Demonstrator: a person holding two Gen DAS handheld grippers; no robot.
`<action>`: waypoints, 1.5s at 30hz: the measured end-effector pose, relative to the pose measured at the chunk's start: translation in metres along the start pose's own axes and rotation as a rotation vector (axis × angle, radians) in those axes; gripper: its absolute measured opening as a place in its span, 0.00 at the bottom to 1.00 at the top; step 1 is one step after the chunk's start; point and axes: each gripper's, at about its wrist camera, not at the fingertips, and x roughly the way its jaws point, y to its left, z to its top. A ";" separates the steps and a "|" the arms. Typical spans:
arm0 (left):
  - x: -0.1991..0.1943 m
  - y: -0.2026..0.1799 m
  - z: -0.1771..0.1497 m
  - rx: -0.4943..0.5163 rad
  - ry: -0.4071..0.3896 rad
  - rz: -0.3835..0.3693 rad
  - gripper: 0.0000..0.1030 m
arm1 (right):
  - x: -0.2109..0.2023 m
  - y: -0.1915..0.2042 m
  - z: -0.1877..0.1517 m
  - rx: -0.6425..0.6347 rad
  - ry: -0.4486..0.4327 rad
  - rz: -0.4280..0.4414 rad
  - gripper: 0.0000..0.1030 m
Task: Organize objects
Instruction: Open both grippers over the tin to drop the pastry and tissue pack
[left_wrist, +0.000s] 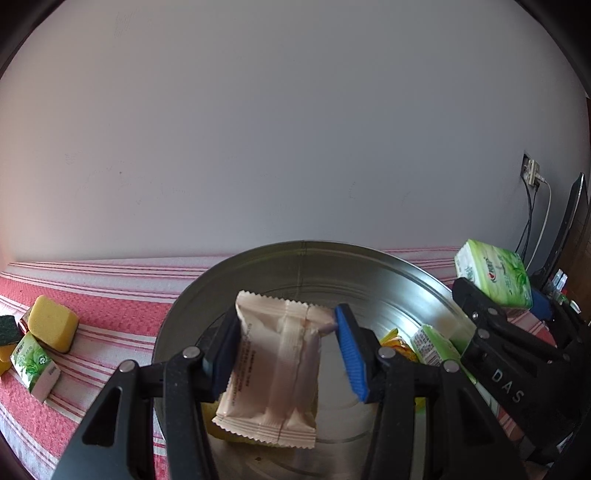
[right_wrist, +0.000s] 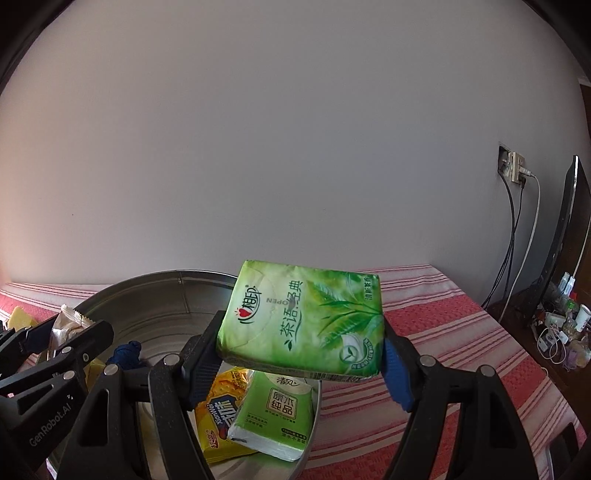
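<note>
My left gripper is shut on a beige snack packet and holds it over a round metal basin. My right gripper is shut on a green tissue pack above the basin's right rim; the pack also shows in the left wrist view. In the basin lie a yellow cracker packet and another green tissue pack. The left gripper with its beige packet shows at the left of the right wrist view.
The basin stands on a red and white striped cloth. At its left lie a yellow sponge, a green tissue pack and a dark-topped sponge. A wall is behind. A socket with cables and a monitor are at the right.
</note>
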 end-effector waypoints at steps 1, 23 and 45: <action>0.001 0.000 0.000 0.002 0.000 0.003 0.48 | 0.004 -0.005 -0.001 -0.005 0.001 -0.003 0.74; 0.027 -0.015 0.004 0.086 0.061 0.167 0.48 | 0.019 0.006 -0.011 -0.085 0.036 0.021 0.74; -0.010 0.015 0.013 0.009 -0.054 0.210 0.99 | 0.002 -0.009 -0.008 0.011 -0.068 0.094 0.91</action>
